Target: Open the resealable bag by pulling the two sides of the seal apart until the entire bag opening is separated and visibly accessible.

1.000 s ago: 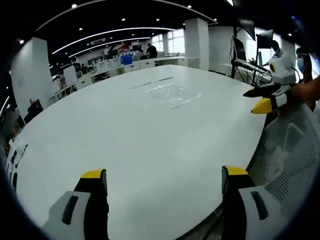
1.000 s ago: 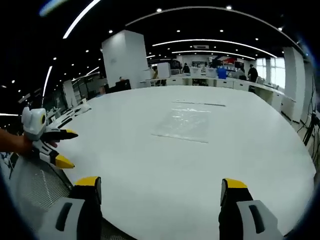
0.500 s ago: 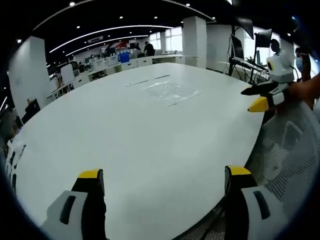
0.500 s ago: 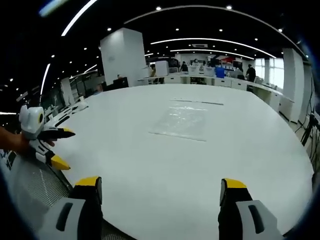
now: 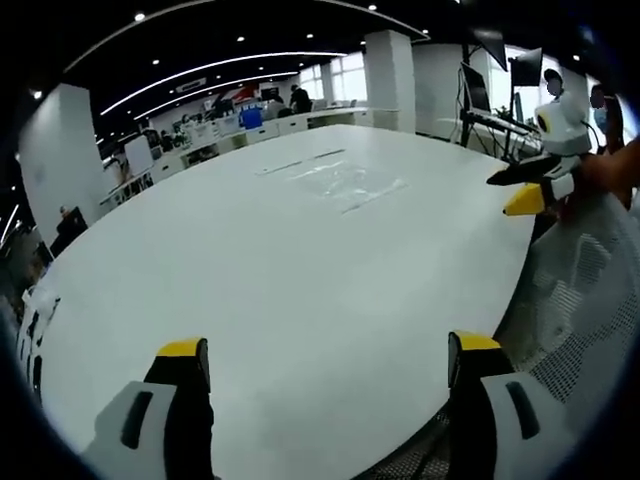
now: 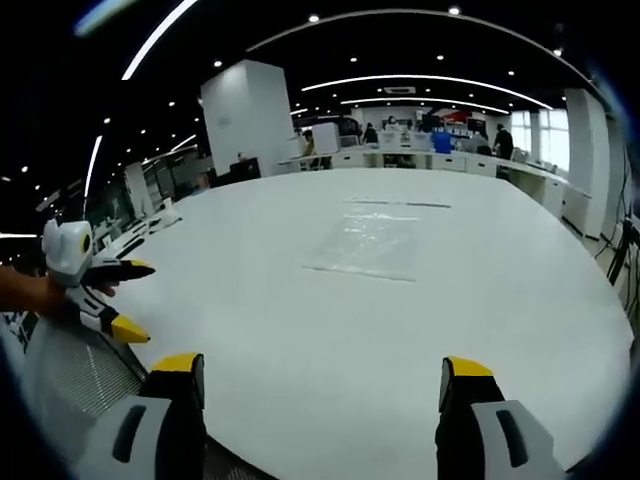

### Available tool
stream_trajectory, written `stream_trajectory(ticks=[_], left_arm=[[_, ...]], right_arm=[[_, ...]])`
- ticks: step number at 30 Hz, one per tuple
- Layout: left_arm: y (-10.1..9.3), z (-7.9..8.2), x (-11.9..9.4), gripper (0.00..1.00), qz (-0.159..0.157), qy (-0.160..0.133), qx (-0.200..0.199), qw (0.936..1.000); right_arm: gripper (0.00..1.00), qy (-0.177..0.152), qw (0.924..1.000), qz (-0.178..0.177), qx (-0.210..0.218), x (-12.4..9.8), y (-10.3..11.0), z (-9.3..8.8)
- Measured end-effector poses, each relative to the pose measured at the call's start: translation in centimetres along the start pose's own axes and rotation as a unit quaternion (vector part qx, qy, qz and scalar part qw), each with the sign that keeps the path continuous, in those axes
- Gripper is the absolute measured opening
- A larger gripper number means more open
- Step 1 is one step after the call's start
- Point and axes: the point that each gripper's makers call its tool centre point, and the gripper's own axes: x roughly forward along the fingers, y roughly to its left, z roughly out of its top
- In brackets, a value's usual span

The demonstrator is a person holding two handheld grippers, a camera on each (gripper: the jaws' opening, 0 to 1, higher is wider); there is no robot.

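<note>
Rows of small ceiling spots (image 6: 318,18) and long curved light strips (image 5: 215,68) light the hall evenly from above, and windows (image 6: 553,140) far ahead add daylight. The white table (image 5: 300,270) ahead of both pairs of tongs looks bright and flat, almost shadowless, with a mild sheen. Straight lines bow strongly toward the edges. Distant desks are soft and slightly blurred.

Open-plan office, desk rows (image 6: 420,158), monitors (image 5: 527,68), ceiling strip lights (image 6: 425,82)
</note>
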Motion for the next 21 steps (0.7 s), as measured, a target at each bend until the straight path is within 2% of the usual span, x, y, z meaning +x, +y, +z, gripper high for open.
stream_trajectory(ticks=[11,21], left_arm=[[-0.6,-0.5,0.1,0.95,-0.013,0.012,0.013,0.9997],[-0.6,-1.0,0.2,0.92,-0.012,0.023,0.013,0.9996]], right_arm=[[0.96,-0.010,0.9999,-0.012,0.006,-0.2,-0.5,0.3],[0.94,-0.008,0.9998,-0.010,0.017,-0.3,-0.4,0.1]])
